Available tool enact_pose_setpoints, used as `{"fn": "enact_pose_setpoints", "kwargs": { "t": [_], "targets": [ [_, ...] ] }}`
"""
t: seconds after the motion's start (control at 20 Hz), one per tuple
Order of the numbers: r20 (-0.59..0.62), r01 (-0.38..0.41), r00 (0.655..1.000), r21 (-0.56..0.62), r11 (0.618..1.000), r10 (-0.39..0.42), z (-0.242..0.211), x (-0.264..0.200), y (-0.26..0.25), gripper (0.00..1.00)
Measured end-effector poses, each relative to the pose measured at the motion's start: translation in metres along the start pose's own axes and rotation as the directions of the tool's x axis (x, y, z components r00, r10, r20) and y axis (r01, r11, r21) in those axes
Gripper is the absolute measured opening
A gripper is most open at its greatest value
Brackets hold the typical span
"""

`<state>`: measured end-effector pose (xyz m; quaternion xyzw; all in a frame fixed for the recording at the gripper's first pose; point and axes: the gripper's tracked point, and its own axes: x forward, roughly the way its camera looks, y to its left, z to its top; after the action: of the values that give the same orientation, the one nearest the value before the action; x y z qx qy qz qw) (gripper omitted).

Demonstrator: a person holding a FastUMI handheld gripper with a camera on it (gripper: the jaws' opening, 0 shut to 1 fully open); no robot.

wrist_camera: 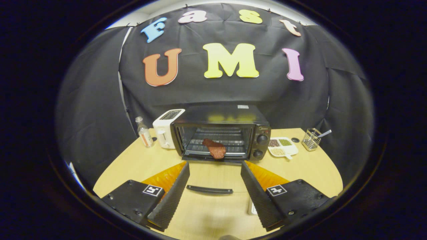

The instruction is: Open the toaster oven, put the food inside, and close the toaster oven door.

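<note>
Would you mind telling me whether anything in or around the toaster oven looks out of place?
The food lies at the rack's front edge in the toaster oven, overhanging slightly; the door is down. The gripper hangs open, empty.

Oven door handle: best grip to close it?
Take the dark handle mid-bar. The glass door lies folded down flat toward the gripper, whose fingers are open with the bar between them. It runs crosswise, so probably come from the front, hook under it, then lift up toward the toaster oven, where the food sits on the rack.
</note>
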<state>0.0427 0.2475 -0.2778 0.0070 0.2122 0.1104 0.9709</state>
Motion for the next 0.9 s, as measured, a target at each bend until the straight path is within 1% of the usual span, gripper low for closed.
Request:
{"fn": "enact_pose_setpoints", "kwargs": {
  "t": [0.35,0.6,0.9],
  "targets": [
    [-0.107,-0.026,0.994,-0.032,0.999,0.022,-0.075,-0.015,-0.008,0.98],
    [-0.209,-0.026,0.978,-0.051,0.998,0.015,-0.131,0.0,-0.012,0.98],
    [-0.286,-0.047,0.958,-0.067,0.997,0.026,-0.162,0.037,0.003,0.99]
  ]
}}
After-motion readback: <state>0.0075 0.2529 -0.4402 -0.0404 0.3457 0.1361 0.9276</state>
